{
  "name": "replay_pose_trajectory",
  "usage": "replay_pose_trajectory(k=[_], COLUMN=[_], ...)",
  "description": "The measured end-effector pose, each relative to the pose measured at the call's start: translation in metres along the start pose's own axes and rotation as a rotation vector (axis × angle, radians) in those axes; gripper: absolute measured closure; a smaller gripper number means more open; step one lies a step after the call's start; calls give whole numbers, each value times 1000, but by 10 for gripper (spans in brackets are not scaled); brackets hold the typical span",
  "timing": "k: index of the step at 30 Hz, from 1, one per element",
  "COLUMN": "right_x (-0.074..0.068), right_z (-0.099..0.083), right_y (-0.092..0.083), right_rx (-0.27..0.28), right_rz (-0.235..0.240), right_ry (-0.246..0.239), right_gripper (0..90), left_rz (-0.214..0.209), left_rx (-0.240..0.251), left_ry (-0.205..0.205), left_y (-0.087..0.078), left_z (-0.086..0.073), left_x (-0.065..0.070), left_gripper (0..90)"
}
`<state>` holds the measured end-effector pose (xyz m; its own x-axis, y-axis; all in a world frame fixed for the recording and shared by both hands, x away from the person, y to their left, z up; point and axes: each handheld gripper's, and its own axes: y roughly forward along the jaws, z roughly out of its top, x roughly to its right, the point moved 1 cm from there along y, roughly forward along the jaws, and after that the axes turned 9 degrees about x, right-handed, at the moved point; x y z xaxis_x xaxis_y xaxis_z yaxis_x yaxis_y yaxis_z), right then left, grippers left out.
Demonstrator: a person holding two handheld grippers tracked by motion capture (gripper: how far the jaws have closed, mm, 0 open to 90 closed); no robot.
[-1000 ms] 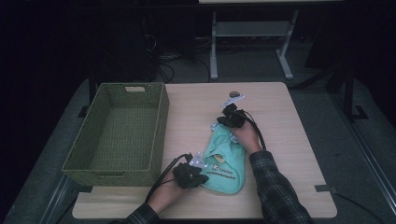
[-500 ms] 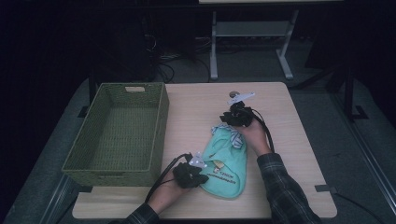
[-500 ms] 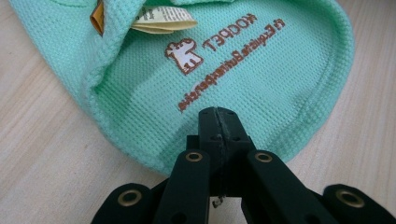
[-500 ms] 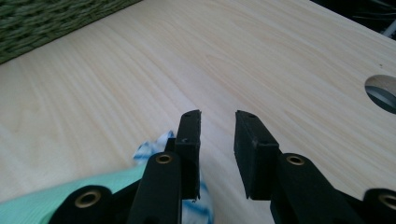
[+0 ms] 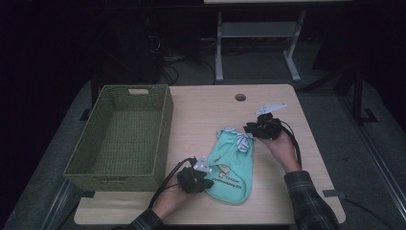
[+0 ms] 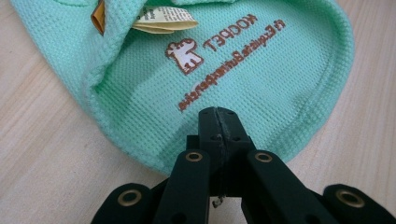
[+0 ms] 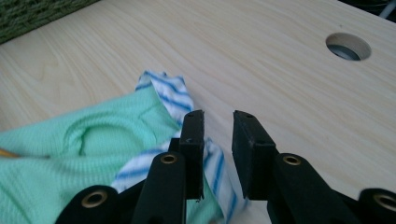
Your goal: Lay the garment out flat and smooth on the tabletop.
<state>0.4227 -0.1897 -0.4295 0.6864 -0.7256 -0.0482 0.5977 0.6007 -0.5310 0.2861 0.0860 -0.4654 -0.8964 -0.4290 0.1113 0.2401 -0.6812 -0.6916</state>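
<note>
Both grippers all black. Left gripper (image 6: 218, 122): flat rectangular pads on angled link arms, brass-ringed pivot rivets, small screw heads near the tips. Right gripper (image 7: 218, 140): same build, brass-ringed pivots. High view: black cable (image 5: 165, 179) trailing from left unit, pale three-cornered plate (image 5: 271, 107) atop right unit. Dark plaid sleeve (image 5: 309, 199).

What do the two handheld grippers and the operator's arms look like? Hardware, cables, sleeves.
Both grippers are black. The left gripper has two flat black jaws on linkage arms with brass-coloured pivot rings; the right gripper is built the same. A black cable trails from each. The right one carries a pale grey three-cornered plate. The sleeves are dark plaid.
</note>
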Motion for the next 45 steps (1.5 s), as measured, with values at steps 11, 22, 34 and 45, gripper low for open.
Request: replay_pose_trajectory(k=[11,22,34,45], right_x=[11,8,23,22], right_z=[-36,-51,-40,-42], right_y=[-7,13,7,2], right_rx=[-32,-74,-99,-74], right_rz=[9,40,-71,-55], right_ry=[64,78,-25,6], right_gripper=[668,803,854,719], left_rz=[0,0,3,-19], left_rx=[-7,-6,-7,-1], left_ry=[11,10,12,-7], left_y=[-1,0,-1,1], left_z=[0,0,0,4], left_x=[0,0,1,3], left_gripper=[892,892,892,819])
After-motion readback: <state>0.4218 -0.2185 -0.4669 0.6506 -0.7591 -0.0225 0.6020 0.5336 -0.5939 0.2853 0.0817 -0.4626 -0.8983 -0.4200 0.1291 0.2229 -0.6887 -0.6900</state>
